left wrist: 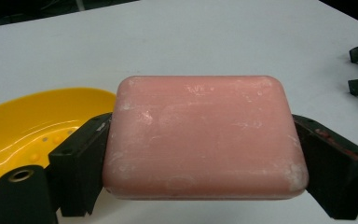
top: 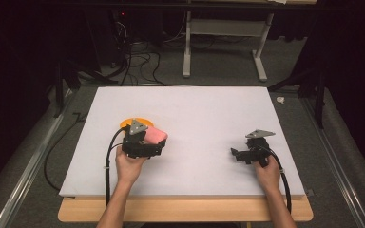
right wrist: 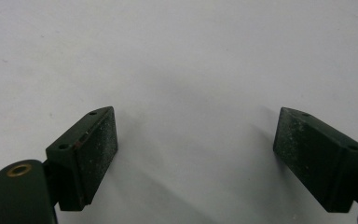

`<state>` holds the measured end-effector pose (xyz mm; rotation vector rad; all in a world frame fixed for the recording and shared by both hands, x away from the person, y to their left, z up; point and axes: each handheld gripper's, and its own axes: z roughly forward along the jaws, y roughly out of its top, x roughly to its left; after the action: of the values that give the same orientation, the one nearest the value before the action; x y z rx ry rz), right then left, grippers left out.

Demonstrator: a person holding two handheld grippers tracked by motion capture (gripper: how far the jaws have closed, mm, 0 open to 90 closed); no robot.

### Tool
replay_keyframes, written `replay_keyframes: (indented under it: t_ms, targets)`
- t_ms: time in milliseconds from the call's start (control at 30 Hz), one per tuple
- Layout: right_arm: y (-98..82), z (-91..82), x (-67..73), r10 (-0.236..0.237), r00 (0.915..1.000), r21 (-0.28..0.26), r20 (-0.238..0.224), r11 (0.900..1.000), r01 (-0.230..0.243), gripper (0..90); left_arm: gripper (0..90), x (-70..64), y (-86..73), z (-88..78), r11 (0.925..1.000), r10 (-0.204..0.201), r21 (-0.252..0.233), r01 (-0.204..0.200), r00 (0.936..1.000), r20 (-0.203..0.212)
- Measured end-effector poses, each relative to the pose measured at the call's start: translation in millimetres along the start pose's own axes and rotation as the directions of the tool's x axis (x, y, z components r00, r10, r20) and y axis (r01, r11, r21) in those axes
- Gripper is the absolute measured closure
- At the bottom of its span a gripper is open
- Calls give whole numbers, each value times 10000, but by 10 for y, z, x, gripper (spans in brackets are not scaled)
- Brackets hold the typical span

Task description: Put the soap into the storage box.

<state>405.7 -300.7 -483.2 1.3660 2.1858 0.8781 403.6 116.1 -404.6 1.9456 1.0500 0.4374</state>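
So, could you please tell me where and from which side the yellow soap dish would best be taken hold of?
Probably by the rim. The yellow soap dish is a shallow, open bowl lying flat on the white table, so only its thin edge fits between jaws. The free right tool, jaws open, could come down from above, one jaw inside, one outside. The left tool holds the pink soap.

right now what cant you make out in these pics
- Yellow soap dish: near part hidden by the left jaw in the left gripper view; mostly behind the left gripper in the high view.
- Underside of the pink soap bar: hidden.
- Right gripper: small and dark in the high view.
- Floor cables: too dim to trace.
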Motion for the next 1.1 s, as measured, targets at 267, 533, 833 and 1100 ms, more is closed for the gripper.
replay_keyframes:
  t_ms: [267,533,833,1100]
  targets:
    - [0,0,-1,-15,10000,6,0,10000,15,143,138,113,-3,-76,9997,-210,-101,208,9995,-216]
    - [0,0,0,1,10000,-1,1,10000,-1,143,138,248,1,-130,9986,-520,-160,511,9969,-590]
    - [0,-1,0,-1,10000,14,-5,10000,1,143,138,356,45,-130,9986,-528,8,533,9919,-1154]
    - [0,0,0,3,10000,2,7,10000,-3,143,138,477,89,-88,9972,-695,139,728,9834,-1678]
